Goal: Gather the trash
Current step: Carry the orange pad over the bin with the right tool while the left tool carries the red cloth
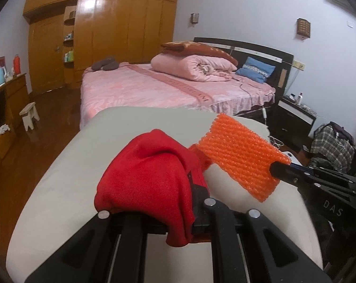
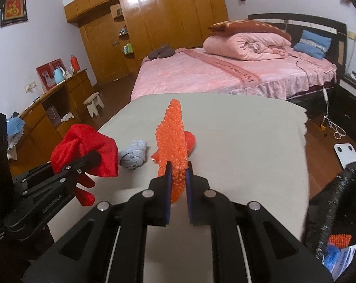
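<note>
My left gripper (image 1: 192, 184) is shut on a red cloth (image 1: 149, 174) and holds it above the grey-covered table (image 1: 83, 155); it also shows in the right wrist view (image 2: 95, 158) with the red cloth (image 2: 83, 148). My right gripper (image 2: 178, 167) is shut on an orange foam net (image 2: 172, 139), held edge-on above the table (image 2: 248, 153); in the left wrist view the net (image 1: 239, 155) hangs flat from the right gripper (image 1: 275, 168). A balled grey-blue cloth (image 2: 133, 154) and a small orange-red thing (image 2: 191, 141) lie on the table.
A black trash bag (image 2: 338, 200) with orange and blue scraps inside sits at the right edge. A pink bed (image 2: 225, 70) stands beyond the table, a wooden wardrobe (image 2: 166, 16) behind it, a wooden desk (image 2: 48, 103) left, a white scale (image 2: 346, 154) on the floor.
</note>
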A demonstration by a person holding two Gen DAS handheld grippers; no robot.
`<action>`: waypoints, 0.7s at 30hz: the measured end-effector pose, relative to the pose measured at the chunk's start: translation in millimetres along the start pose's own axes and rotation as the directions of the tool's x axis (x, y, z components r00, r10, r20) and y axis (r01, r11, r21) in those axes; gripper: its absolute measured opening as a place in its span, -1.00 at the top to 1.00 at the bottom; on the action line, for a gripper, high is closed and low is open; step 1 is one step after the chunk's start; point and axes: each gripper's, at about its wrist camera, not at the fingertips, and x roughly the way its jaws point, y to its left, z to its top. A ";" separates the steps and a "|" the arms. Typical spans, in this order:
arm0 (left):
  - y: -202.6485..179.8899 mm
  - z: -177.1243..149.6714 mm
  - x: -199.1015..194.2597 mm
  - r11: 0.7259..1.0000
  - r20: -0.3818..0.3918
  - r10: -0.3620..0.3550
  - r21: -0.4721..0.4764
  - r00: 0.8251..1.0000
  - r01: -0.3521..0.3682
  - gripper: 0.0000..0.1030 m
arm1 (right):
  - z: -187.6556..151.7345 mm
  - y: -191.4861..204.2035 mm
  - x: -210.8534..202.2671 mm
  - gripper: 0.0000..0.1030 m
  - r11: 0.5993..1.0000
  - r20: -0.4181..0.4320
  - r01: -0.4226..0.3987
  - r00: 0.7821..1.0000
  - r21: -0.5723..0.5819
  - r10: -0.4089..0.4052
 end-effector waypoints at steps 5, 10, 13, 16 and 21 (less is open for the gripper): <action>-24.5 4.5 -4.4 0.999 0.011 -0.039 0.026 0.999 0.038 0.79 | -2.5 -15.7 -24.0 0.81 0.999 0.024 0.027 0.999 0.022 -0.027; -52.4 9.9 -7.8 0.995 0.020 -0.082 0.053 0.996 0.081 0.79 | -5.8 -34.6 -46.8 0.81 0.998 0.043 0.057 0.997 0.041 -0.059; -70.3 12.6 -9.1 0.992 0.021 -0.110 0.070 0.994 0.108 0.79 | -8.9 -46.3 -60.2 0.81 0.996 0.053 0.078 0.995 0.053 -0.081; -89.8 13.5 -9.5 0.987 0.019 -0.137 0.089 0.990 0.135 0.79 | -12.5 -59.6 -72.8 0.81 0.993 0.061 0.104 0.992 0.065 -0.108; -116.0 13.9 -10.3 0.978 0.014 -0.178 0.114 0.984 0.176 0.79 | -20.1 -85.2 -91.8 0.81 0.984 0.068 0.155 0.984 0.091 -0.162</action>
